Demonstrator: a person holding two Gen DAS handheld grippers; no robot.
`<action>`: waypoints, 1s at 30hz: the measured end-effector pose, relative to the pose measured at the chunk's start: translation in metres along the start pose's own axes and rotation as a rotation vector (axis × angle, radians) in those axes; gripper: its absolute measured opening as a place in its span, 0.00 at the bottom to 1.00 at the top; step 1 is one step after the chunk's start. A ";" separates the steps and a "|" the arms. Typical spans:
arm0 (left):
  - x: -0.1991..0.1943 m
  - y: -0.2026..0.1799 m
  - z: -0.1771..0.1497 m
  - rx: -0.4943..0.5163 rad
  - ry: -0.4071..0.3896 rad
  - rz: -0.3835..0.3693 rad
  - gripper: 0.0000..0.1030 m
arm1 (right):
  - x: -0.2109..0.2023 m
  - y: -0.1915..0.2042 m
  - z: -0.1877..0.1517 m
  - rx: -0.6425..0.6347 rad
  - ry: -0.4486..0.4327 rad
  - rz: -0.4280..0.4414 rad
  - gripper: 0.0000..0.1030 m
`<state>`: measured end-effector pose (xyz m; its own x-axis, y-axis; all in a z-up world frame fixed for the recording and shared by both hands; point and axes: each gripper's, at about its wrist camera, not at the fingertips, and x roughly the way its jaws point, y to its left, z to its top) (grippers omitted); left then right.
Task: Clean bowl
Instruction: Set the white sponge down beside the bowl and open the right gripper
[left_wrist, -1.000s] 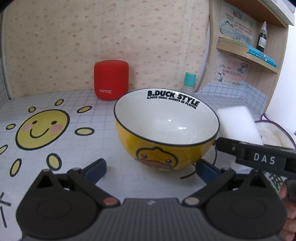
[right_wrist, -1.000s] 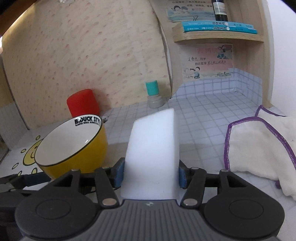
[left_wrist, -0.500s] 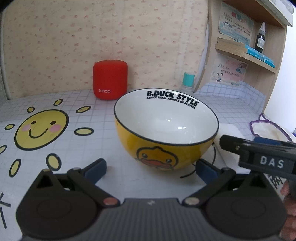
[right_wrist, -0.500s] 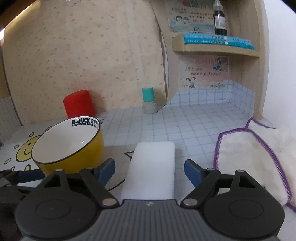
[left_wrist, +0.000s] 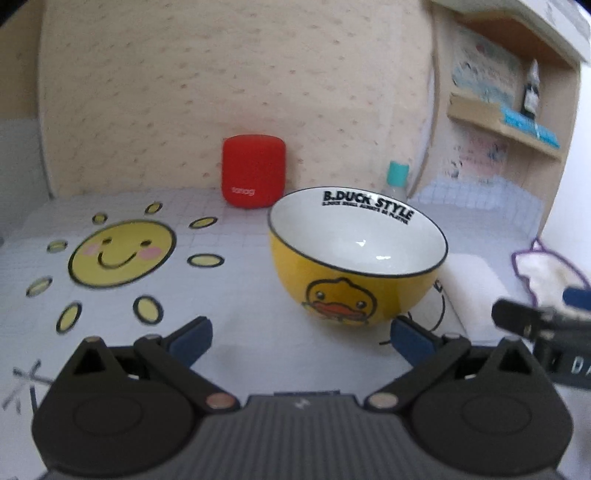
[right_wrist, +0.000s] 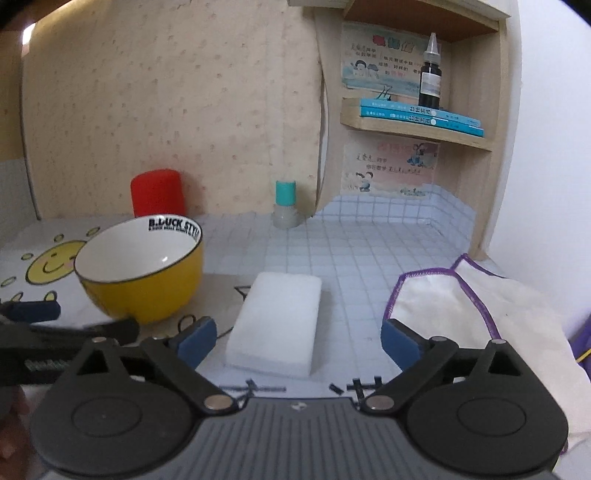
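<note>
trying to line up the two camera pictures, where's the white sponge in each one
Left wrist view: the white sponge lies at the right, just past the yellow bowl.
Right wrist view: the sponge lies flat at centre, between the open fingers, with the bowl to its left.
Shared landmark: the red speaker at the back wall.

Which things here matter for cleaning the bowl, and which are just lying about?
For the job: yellow duck bowl, white sponge, white cloth, left gripper and right gripper, both open.

Lying about: red speaker, teal-capped bottle, dropper bottle, blue books.
</note>
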<state>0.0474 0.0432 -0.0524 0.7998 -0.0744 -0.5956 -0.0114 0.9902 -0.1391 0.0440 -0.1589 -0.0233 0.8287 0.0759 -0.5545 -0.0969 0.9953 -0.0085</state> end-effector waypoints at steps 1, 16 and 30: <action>-0.002 0.003 -0.001 -0.025 0.002 -0.008 1.00 | -0.001 -0.001 -0.001 0.008 0.002 0.006 0.94; -0.042 -0.024 -0.002 0.060 -0.011 0.093 1.00 | -0.016 -0.014 -0.008 0.041 0.001 -0.013 1.00; -0.057 -0.045 0.000 0.121 -0.018 0.179 1.00 | -0.026 -0.017 -0.007 0.043 0.007 -0.018 1.00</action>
<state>0.0025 0.0025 -0.0127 0.8020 0.1046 -0.5881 -0.0827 0.9945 0.0641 0.0206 -0.1784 -0.0148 0.8261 0.0573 -0.5606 -0.0579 0.9982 0.0168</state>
